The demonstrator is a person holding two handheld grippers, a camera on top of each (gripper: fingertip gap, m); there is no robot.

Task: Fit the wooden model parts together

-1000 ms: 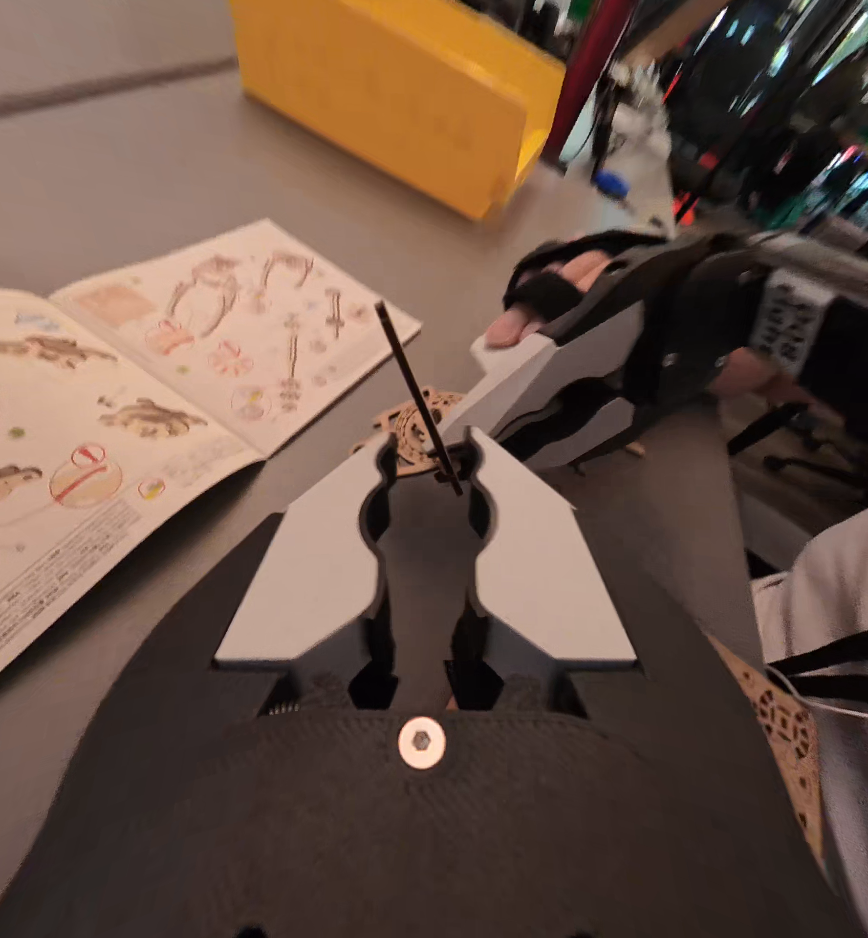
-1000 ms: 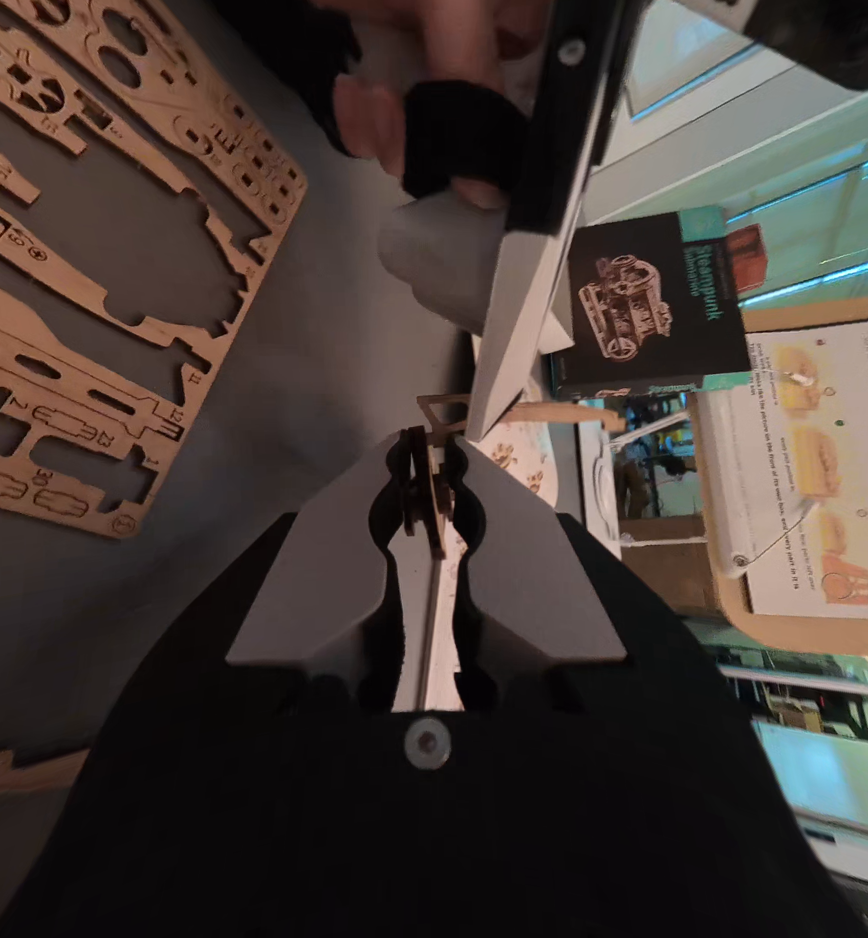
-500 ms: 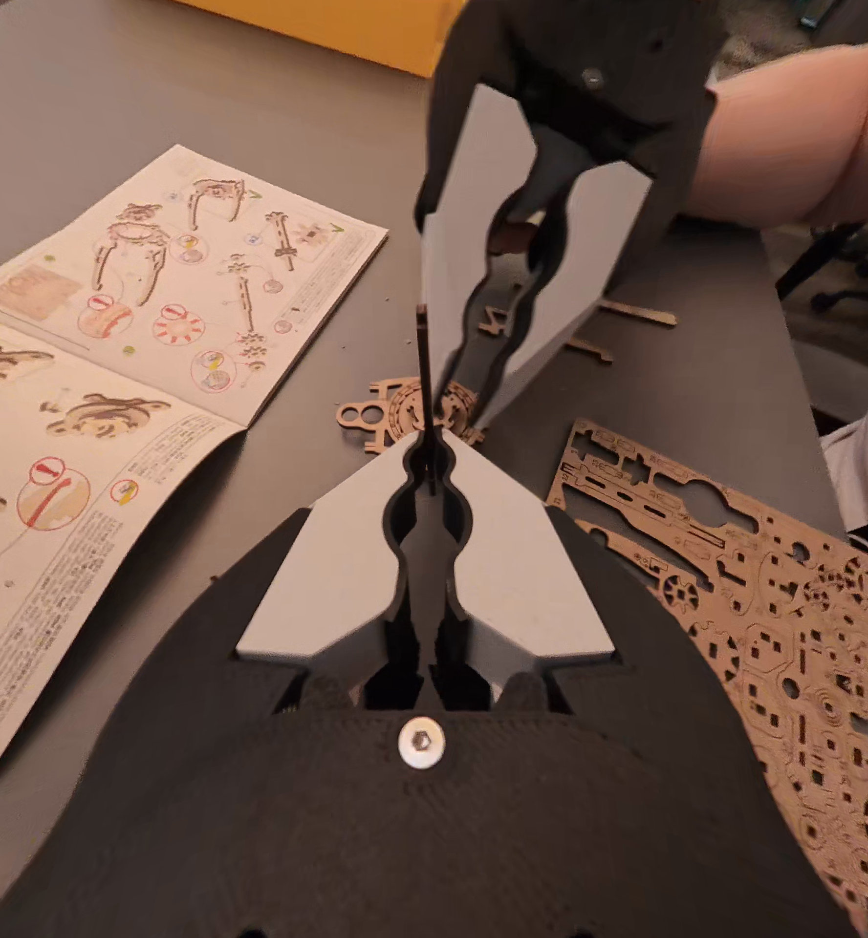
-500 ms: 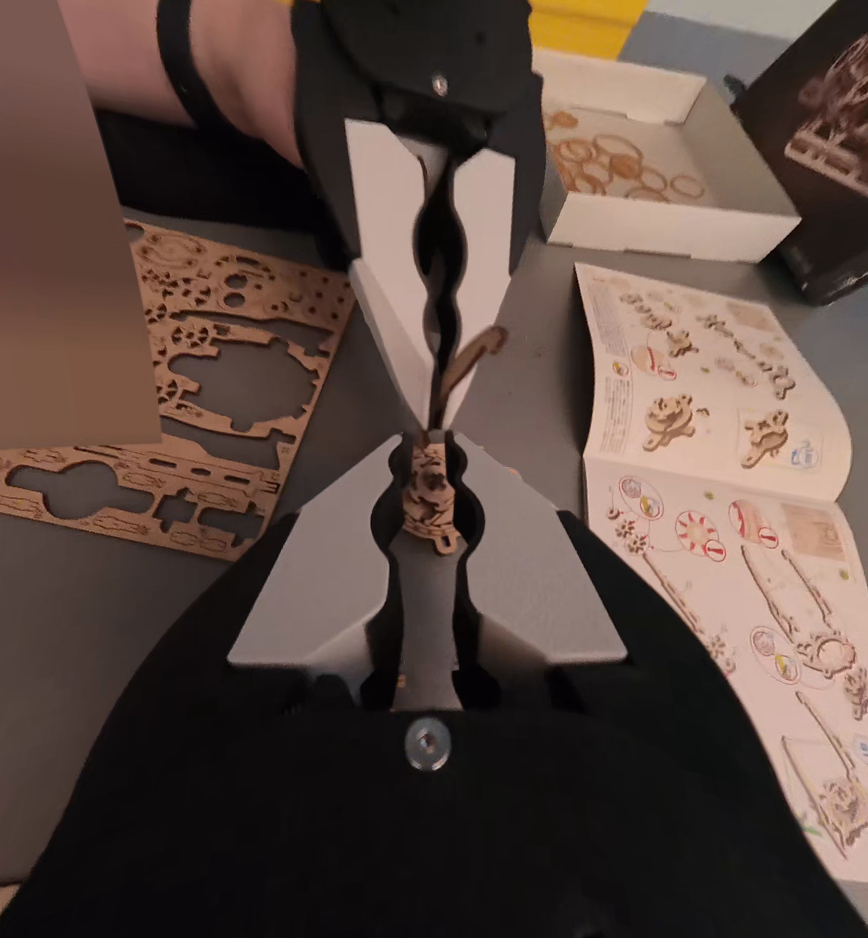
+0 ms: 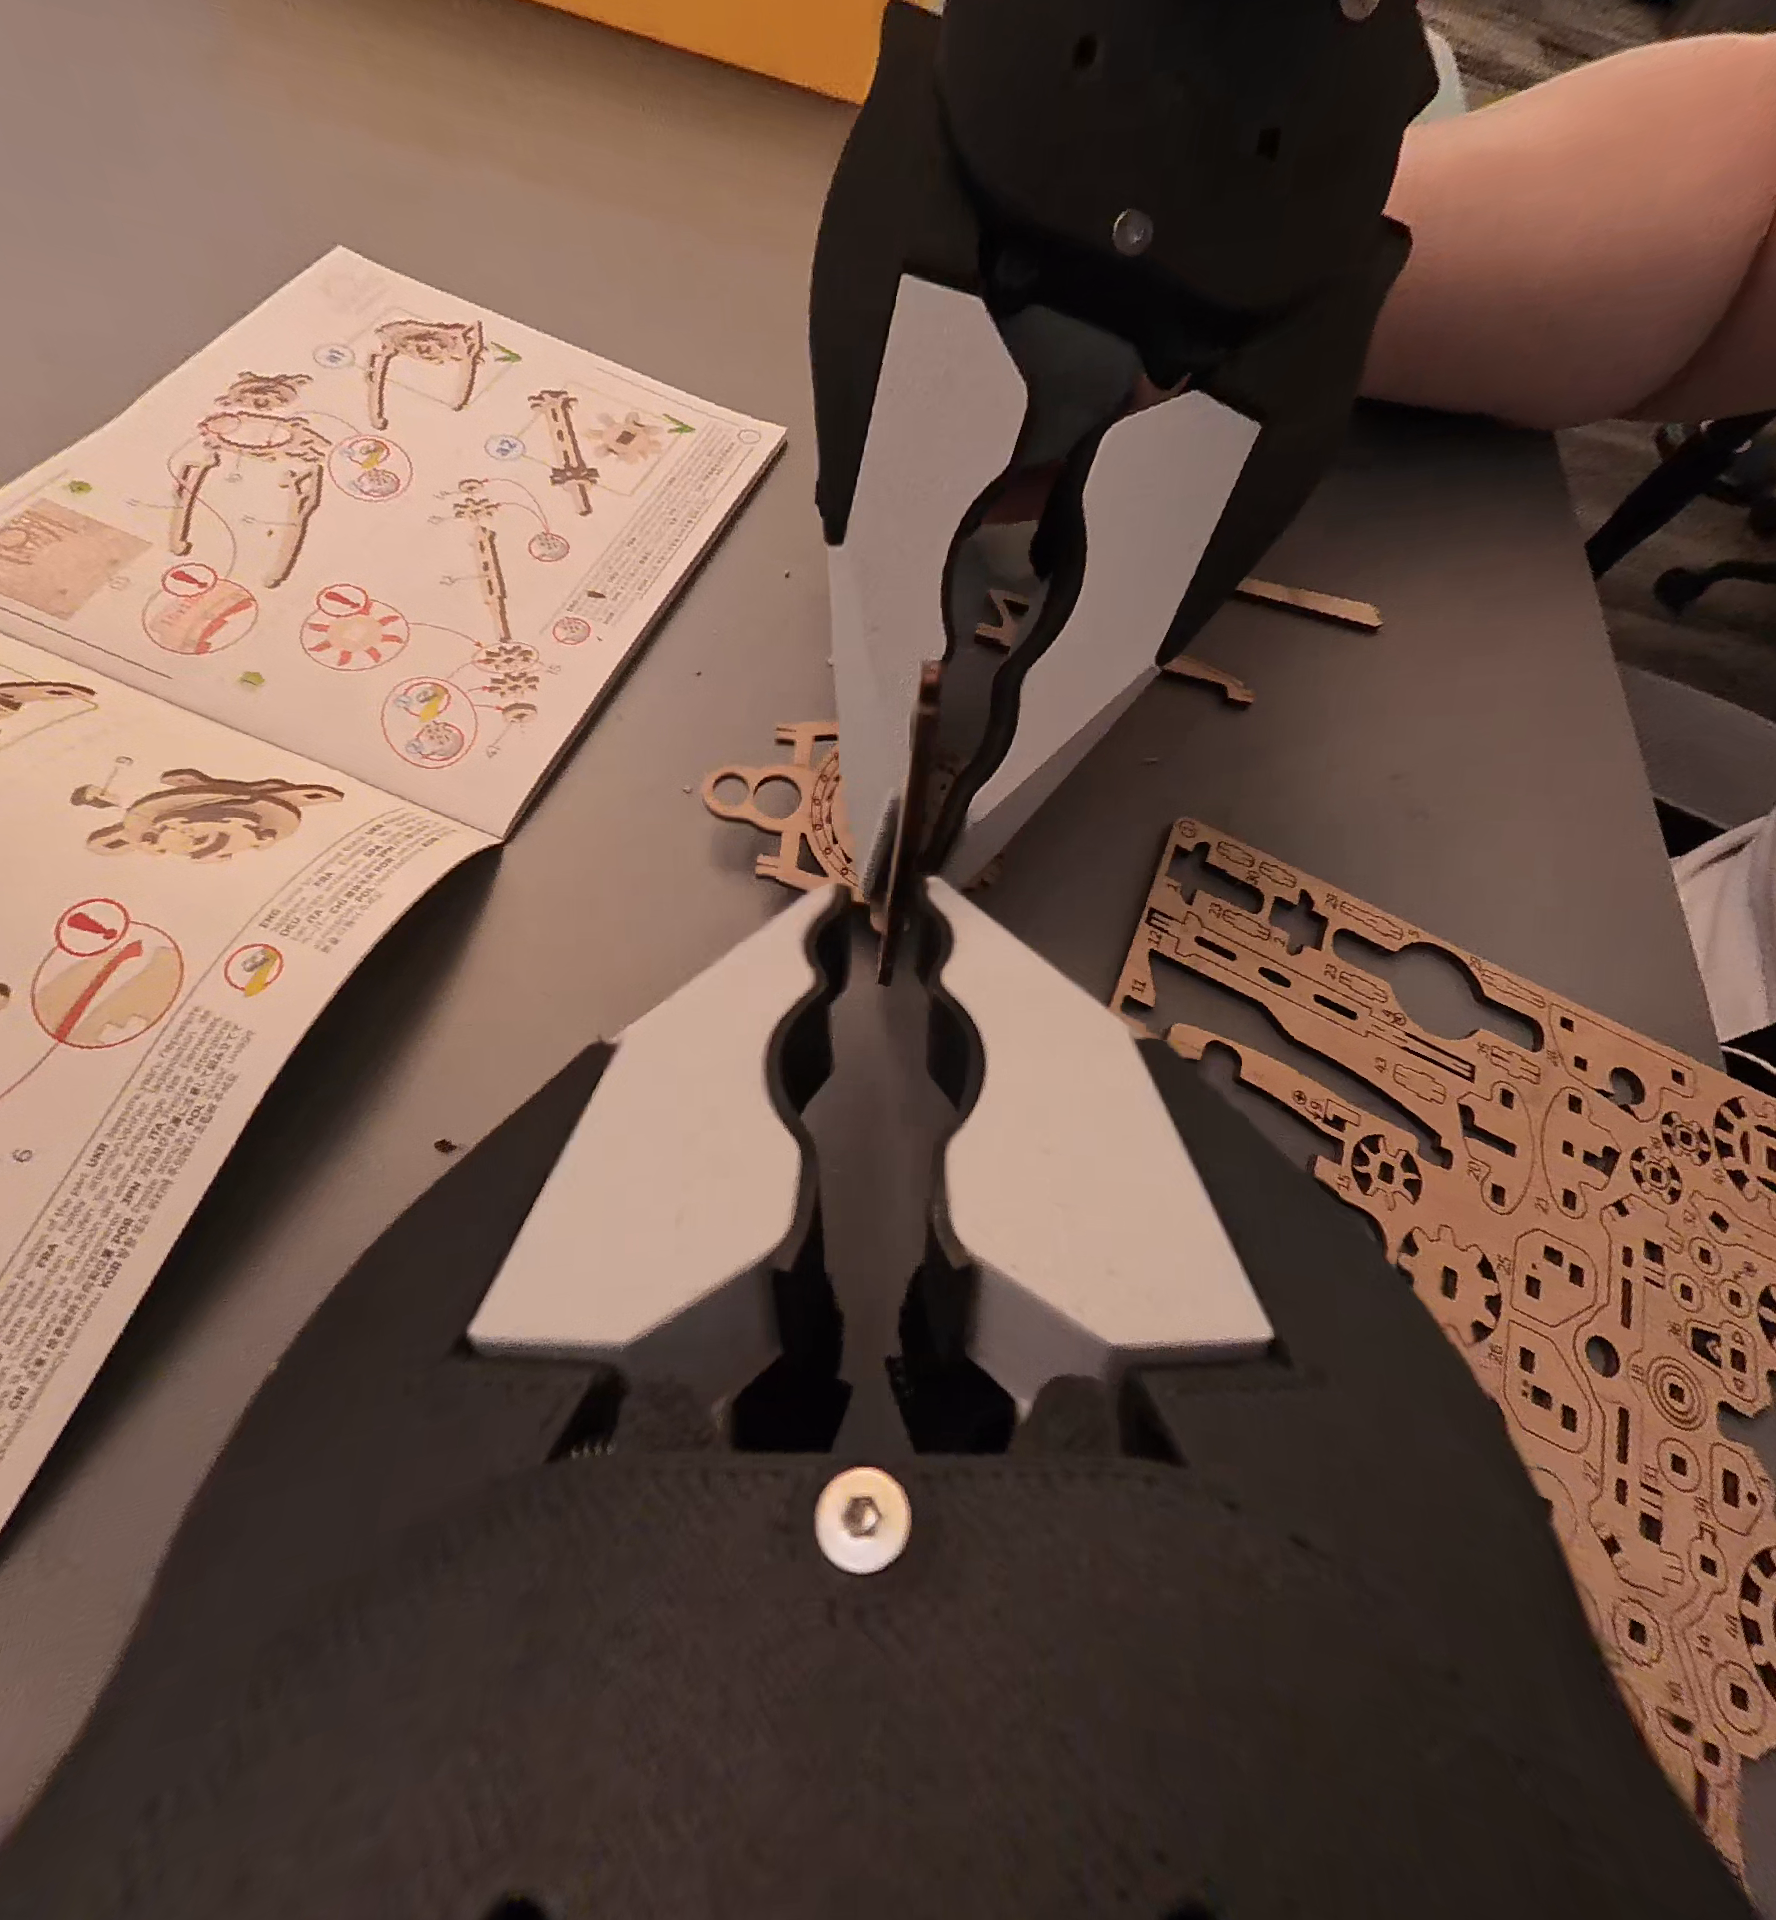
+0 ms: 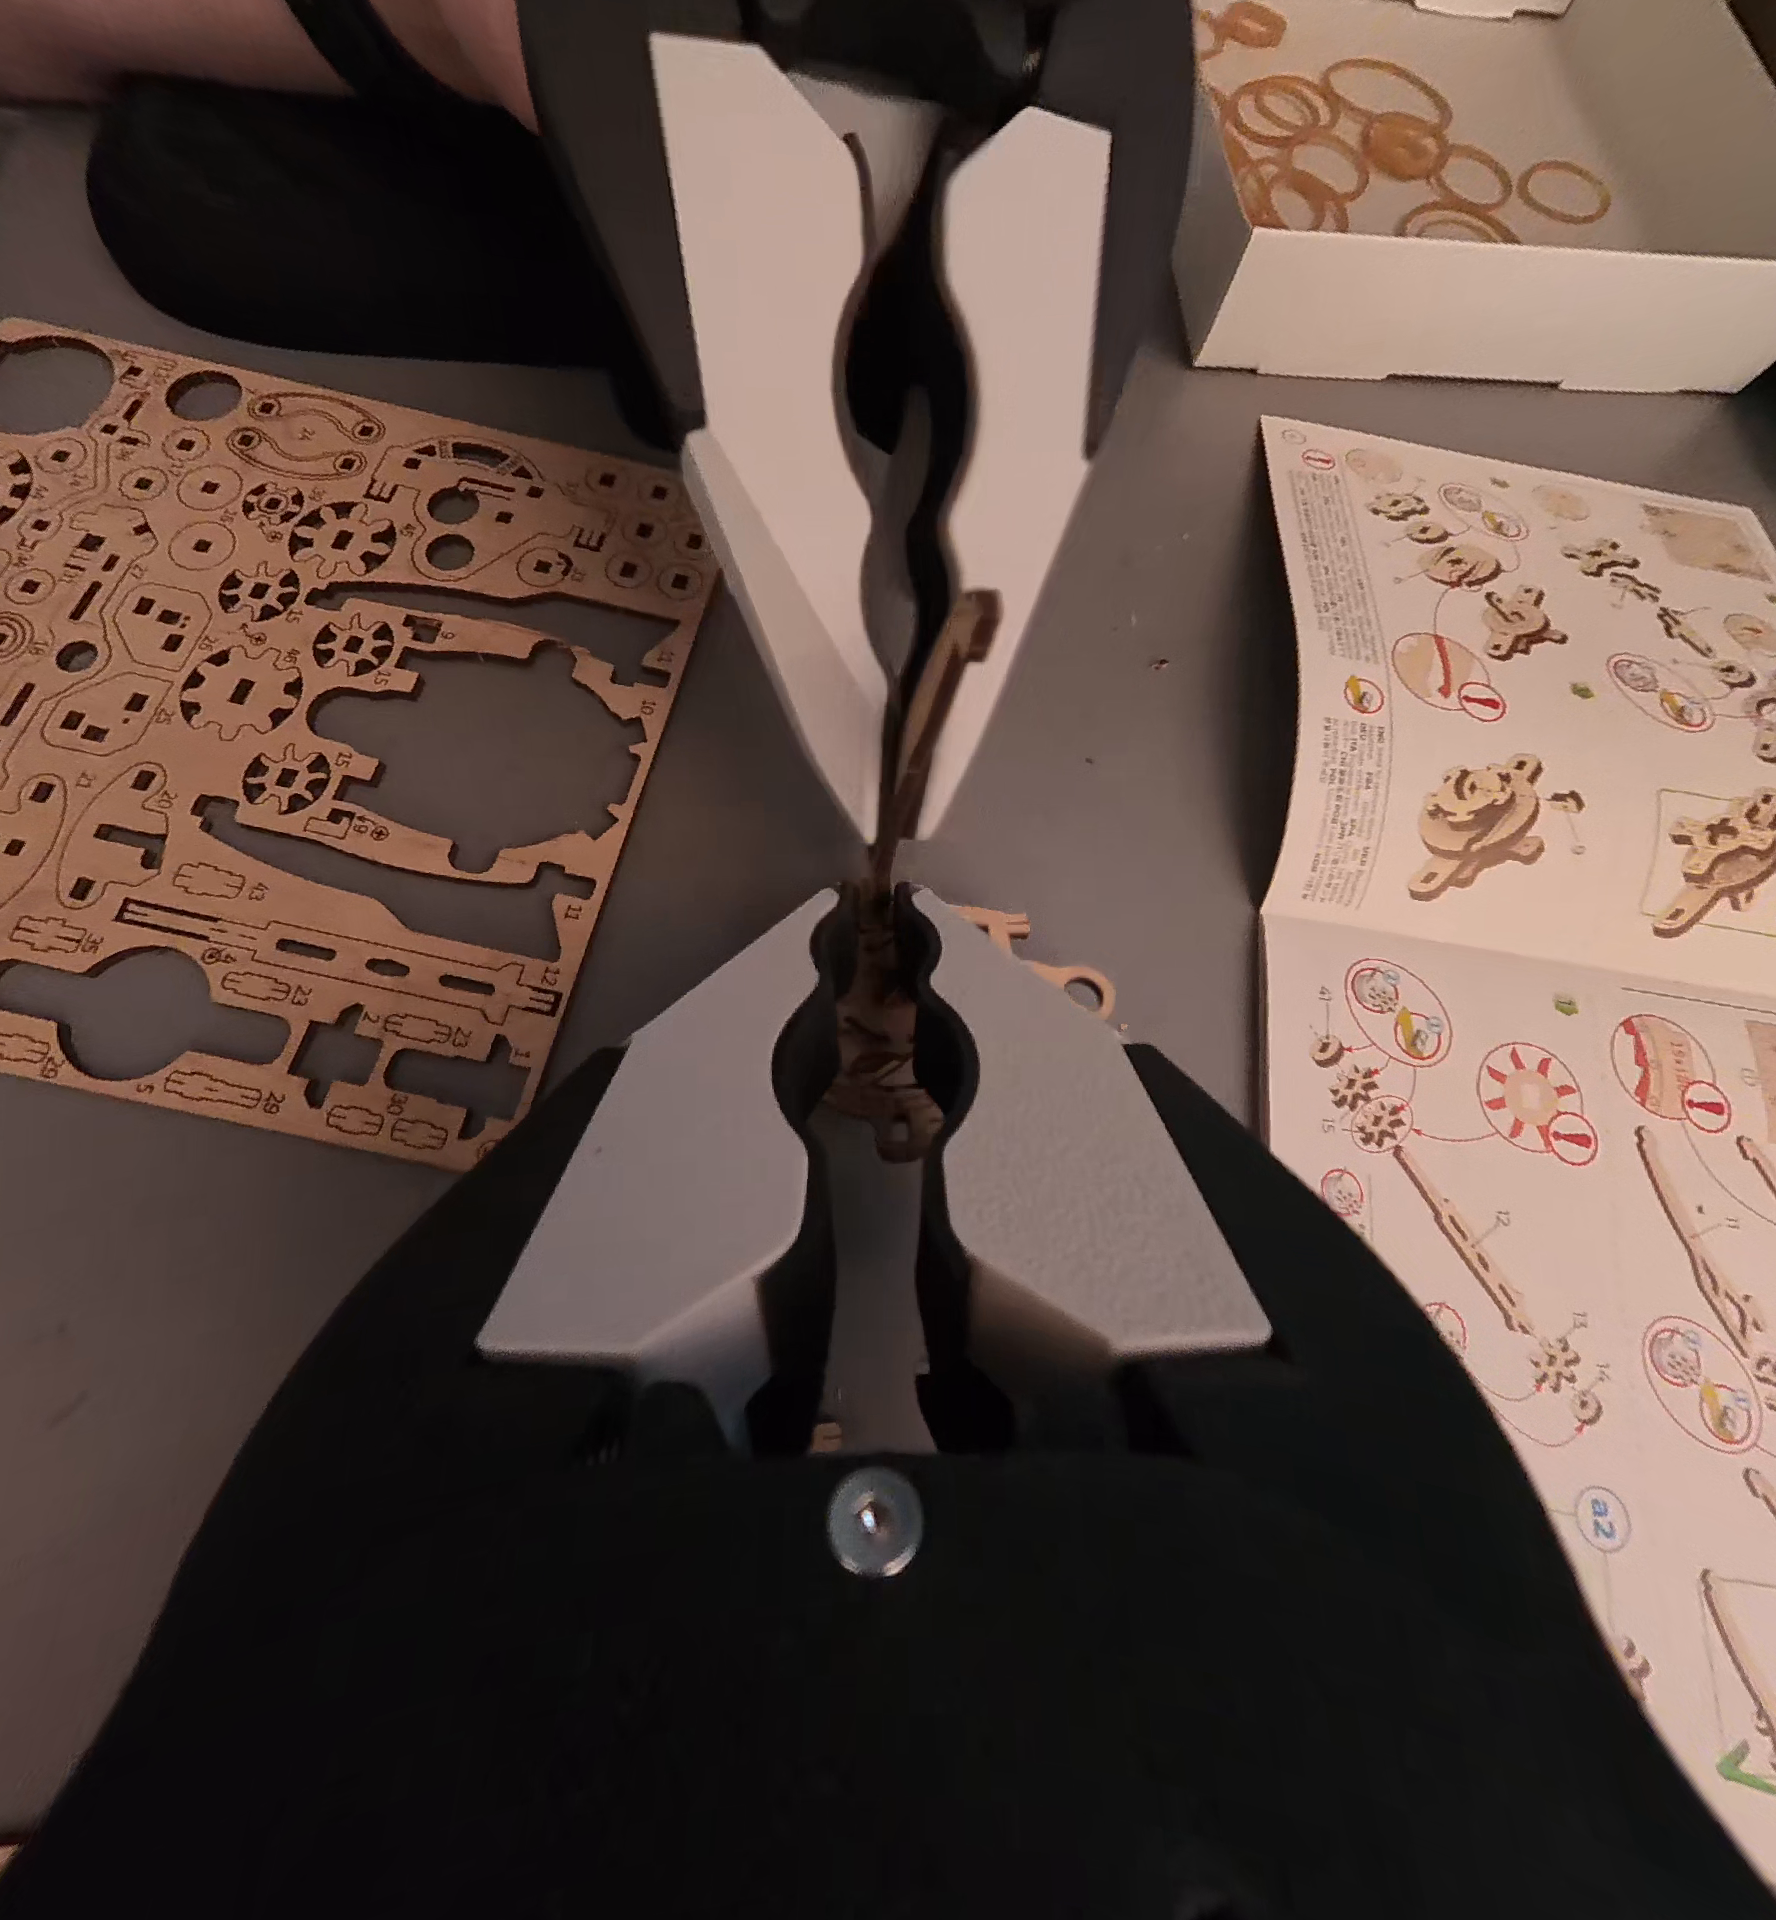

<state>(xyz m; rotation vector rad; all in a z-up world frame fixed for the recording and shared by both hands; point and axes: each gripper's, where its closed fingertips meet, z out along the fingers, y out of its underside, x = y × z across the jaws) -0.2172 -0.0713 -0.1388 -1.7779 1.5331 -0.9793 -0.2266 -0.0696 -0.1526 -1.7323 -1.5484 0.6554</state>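
Left tool (image 5: 889,914) at frame centre of the left wrist view, tips pinched on a thin dark wooden strip (image 5: 910,821) seen edge-on, standing up out of the tips. Right tool (image 5: 951,831) comes down from the top of that frame, tip to tip w/ the left one, almost no gap betw. them.

In the right wrist view, right tool (image 6: 873,904) is clamped on a flat engraved wooden part (image 6: 879,1039) lying betw. its fingers; the left tool (image 6: 899,821) hangs from the top centre w/ the strip (image 6: 941,686) in its grip. Strip end & part meet at the tips; whether they're slotted together, can't tell.

Room: grey tabletop (image 6: 136,1351) is bare at lower left of the right wrist view; sides are crowded. 1 punched-out wooden sheet (image 6: 271,727) at centre left, 1 open instruction booklet (image 6: 1549,935) on the right, 1 white box (image 6: 1528,291) of tan rings (image 6: 1383,135) upper right, too many rings to count. In the left wrist view: 1 loose cut-out piece (image 5: 780,810) on the tabletop behind the tips, 2 small offcuts (image 5: 1310,608) further back, tabletop edge running down the right side.
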